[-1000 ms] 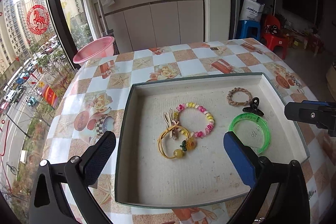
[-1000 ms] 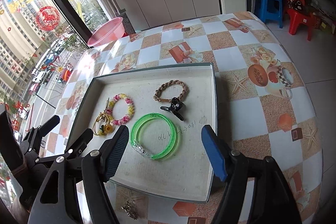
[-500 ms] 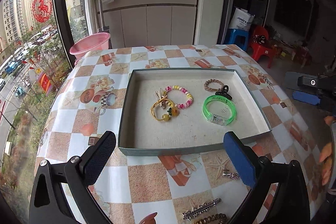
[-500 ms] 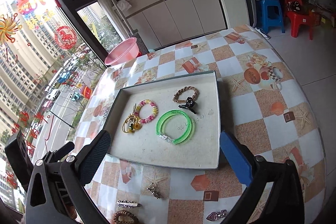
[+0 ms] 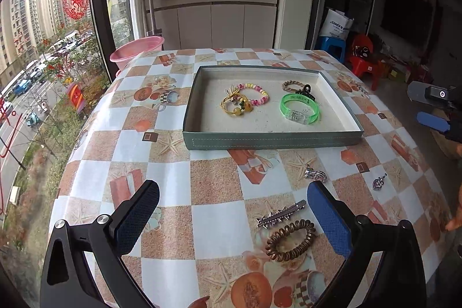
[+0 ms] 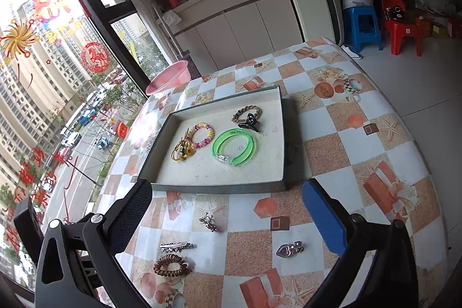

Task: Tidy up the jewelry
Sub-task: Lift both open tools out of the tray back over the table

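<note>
Green cardboard tray (image 5: pixel 271 139) is sitting mid-table in the left wrist view, holding a green bangle (image 5: pixel 300 108) and beaded bracelets (image 5: pixel 245 100). The left gripper (image 5: pixel 232 217) is hovering open and empty above the near table edge, where a coil hair tie (image 5: pixel 290 243) and spiked clip (image 5: pixel 281 214) are lying.

In the right wrist view, the right gripper (image 6: pixel 226 207) is also standing open and empty. A heart charm (image 6: pixel 288 249) is showing larger here, unobstructed.
</note>
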A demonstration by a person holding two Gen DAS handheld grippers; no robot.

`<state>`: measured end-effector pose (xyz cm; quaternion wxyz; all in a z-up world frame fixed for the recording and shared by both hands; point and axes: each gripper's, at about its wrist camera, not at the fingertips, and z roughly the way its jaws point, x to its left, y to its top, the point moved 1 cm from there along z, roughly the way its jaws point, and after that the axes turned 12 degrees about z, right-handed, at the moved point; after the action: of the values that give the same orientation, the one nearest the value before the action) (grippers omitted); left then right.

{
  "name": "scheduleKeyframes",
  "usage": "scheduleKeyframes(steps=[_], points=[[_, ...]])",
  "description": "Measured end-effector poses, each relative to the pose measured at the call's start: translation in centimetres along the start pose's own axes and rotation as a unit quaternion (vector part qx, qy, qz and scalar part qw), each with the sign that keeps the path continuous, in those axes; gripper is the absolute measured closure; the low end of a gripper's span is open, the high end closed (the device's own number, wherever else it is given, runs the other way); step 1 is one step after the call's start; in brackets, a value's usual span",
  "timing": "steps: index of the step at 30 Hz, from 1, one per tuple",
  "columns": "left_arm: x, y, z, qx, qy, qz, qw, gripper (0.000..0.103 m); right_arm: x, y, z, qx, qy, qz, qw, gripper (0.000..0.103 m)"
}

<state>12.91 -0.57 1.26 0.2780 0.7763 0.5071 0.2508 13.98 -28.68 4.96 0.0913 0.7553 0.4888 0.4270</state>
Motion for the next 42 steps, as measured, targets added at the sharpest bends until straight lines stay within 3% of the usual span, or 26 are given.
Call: scheduleKeyframes(steps=[10, 22, 35, 42], points=[[-0.7, -5.0, 0.5, 0.039, -0.026, -0.019, 0.9987, 0.000, -1.2, -4.2, -1.0, 0.050, -0.033, -0.022, 0.998, 0.000], [-2.4, -6.3, 2.1, 0.060, -0.035, -0.026, 0.9973, 0.000, -4.9, -9.2, 0.6, 0.109, -0.090, -0.014, 0.990, 0.000], [-4.6, -4.9, 3.2, 0.044, -0.037, 0.020, 0.9981, 0.000, -6.8, -9.3, 3.1, 0.114, -0.139, -0.001, 0.984, 0.000], [-5.3, -4.4, 4.0, 0.051, -0.041, 0.025, 0.9975, 0.003, -6.4, -8.3, 4.5, 0.095, -0.160, -0.013, 0.982, 0.001]])
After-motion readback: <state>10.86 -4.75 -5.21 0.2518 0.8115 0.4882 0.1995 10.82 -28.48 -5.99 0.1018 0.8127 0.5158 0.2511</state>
